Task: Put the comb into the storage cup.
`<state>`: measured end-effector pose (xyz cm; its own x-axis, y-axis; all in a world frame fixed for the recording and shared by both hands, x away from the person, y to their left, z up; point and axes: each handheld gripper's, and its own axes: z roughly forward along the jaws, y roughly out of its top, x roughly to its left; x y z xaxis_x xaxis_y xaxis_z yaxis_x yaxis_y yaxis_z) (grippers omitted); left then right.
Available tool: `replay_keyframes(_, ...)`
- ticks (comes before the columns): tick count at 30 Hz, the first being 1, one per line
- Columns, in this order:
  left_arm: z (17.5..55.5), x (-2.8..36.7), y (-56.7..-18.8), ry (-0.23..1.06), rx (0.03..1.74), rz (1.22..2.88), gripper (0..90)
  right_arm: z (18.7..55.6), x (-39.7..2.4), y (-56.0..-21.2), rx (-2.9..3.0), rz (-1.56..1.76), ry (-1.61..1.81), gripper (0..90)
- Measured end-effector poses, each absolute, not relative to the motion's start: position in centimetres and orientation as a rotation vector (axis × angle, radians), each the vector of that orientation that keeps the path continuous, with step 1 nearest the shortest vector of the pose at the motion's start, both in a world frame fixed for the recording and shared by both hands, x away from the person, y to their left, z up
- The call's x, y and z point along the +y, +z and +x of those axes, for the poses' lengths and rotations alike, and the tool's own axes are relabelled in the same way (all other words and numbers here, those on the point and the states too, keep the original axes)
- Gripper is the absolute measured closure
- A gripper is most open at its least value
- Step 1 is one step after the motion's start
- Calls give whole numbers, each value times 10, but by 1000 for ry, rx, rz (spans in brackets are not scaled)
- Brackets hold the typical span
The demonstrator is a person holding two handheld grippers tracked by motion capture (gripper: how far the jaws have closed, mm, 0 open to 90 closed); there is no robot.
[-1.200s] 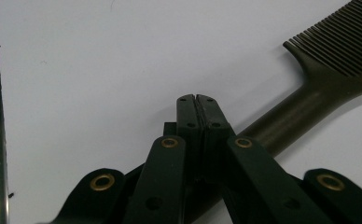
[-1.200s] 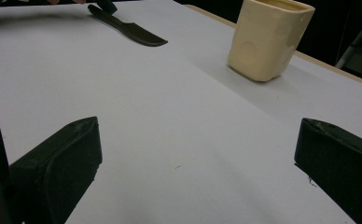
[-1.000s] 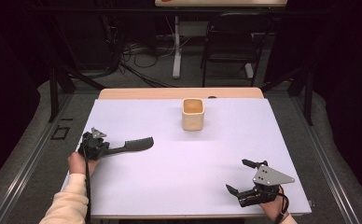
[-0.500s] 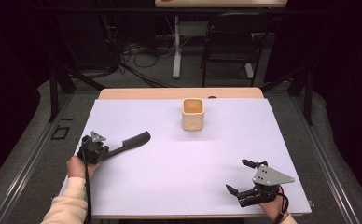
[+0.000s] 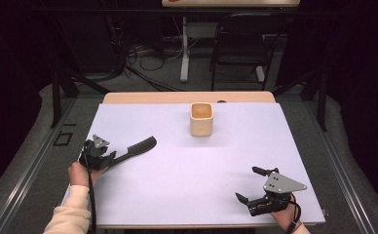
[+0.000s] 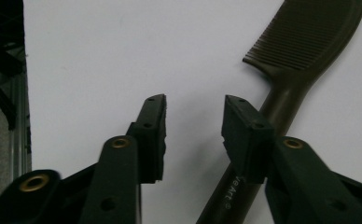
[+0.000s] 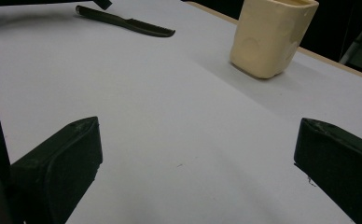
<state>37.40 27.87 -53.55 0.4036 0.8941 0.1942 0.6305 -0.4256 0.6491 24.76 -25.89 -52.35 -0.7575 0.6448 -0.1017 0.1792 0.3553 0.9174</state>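
Dark comb (image 6: 281, 93) lies flat at tabletop (image 5: 187, 195) left, just beside the left claw (image 6: 195, 123), which is part open and empty. Right claw (image 7: 193, 163) wide open, empty. Comb looks light, stiff; grip handle, not teeth.

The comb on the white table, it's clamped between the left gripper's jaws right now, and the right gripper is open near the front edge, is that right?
Not clamped. In the left gripper view the left gripper is open and the comb lies beside one jaw, outside the gap. The right gripper is open near the front edge.
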Motion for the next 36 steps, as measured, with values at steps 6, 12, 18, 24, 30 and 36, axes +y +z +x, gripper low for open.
replay_keyframes(6,372,278,-527,729,1237,2184,279,247,-259,-524,2175,716,1391,6)
replay_keyframes(12,369,277,-517,704,1161,2180,144,248,-259,-524,2178,716,1391,6)
replay_keyframes(18,370,274,-515,657,1108,2230,6,248,-258,-524,2188,722,1391,6)
replay_keyframes(24,369,267,-514,634,1047,2274,0,248,-259,-524,2193,718,1387,6)
replay_keyframes(30,370,264,-513,630,1035,2333,0,248,-258,-525,2197,717,1389,6)
replay_keyframes(36,372,261,-514,608,1009,2363,0,249,-258,-525,2201,719,1390,6)
